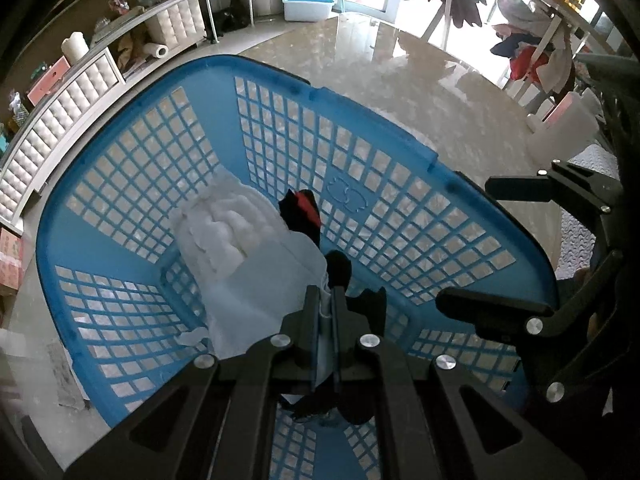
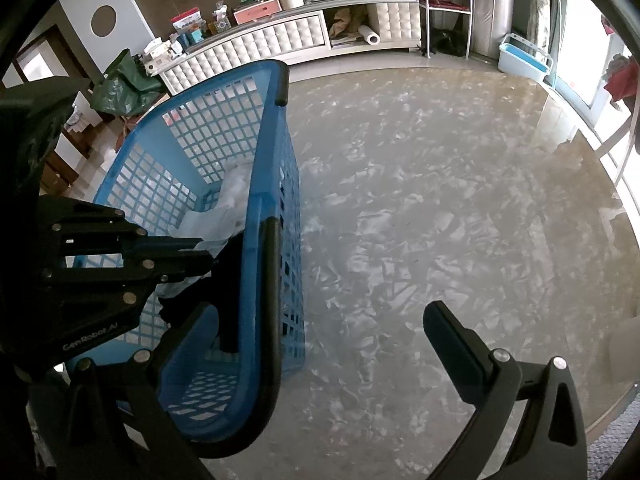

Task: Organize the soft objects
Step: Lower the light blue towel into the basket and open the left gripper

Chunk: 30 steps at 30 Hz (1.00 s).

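A blue lattice laundry basket [image 1: 120,184] stands on the glossy floor. My left gripper [image 1: 326,292] hangs over it, pointing steeply down, shut on a white cloth [image 1: 260,280] that drapes onto the basket's bottom. Black and red fabric [image 1: 302,212] shows at the cloth's far edge, and fluffy white material [image 1: 224,232] lies beside it. In the right wrist view the left gripper [image 2: 212,258] holds the cloth [image 2: 236,196] inside the basket [image 2: 256,184]. My right gripper [image 2: 320,316] is open and holds nothing, just right of the basket's near black-handled rim. Its fingers [image 1: 492,308] also show at the right.
A long white tufted cabinet [image 2: 280,40] with clutter on top runs along the far wall. A small blue and white bin [image 2: 524,56] sits by the window. A drying rack with clothes [image 1: 532,52] stands at the right. Bare floor [image 2: 440,200] stretches right of the basket.
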### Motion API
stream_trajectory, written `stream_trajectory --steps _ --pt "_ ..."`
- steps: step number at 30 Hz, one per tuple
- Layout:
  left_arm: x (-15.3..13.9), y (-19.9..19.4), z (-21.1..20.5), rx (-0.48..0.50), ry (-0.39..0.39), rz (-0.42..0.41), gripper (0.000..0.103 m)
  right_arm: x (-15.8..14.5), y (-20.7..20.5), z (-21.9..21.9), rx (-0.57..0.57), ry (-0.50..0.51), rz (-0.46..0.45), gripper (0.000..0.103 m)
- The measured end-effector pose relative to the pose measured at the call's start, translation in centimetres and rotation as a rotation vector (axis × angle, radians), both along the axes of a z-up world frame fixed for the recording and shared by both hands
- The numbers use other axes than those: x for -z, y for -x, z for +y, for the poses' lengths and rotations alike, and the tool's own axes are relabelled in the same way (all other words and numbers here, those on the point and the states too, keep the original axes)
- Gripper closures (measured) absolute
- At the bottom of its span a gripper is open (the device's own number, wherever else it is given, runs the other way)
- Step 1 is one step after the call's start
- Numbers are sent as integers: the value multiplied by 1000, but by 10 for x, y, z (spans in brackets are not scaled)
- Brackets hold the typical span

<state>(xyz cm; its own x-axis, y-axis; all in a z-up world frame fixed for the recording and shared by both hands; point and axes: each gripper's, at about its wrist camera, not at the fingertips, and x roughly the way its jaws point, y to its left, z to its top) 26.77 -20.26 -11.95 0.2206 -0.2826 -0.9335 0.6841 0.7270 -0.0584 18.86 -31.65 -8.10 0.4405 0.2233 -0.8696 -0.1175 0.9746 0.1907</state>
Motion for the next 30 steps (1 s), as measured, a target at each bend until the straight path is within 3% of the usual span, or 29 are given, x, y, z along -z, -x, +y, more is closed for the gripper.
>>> stream_trajectory --steps 4,6,8,14,18,25,30 --pt "1 -2 2 -8 -1 10 97 0 0 -1 1 -7 0 0" --pt "-1 -1 3 -10 5 -1 90 -1 0 -1 1 -11 -3 0" --pt "-2 0 5 -10 5 -14 72 -2 1 -1 -1 -9 -6 0" --pt "-10 2 9 -34 38 -39 48 -5 4 1 -7 -15 -9 0" --pt "-20 9 13 -52 47 -77 25 -10 9 0 3 -25 -21 0" --pt "-54 31 29 -105 32 -196 21 -25 20 5 5 -34 -69 0" --pt "-70 48 43 -128 16 -227 21 -40 30 17 -19 -35 -106 0"
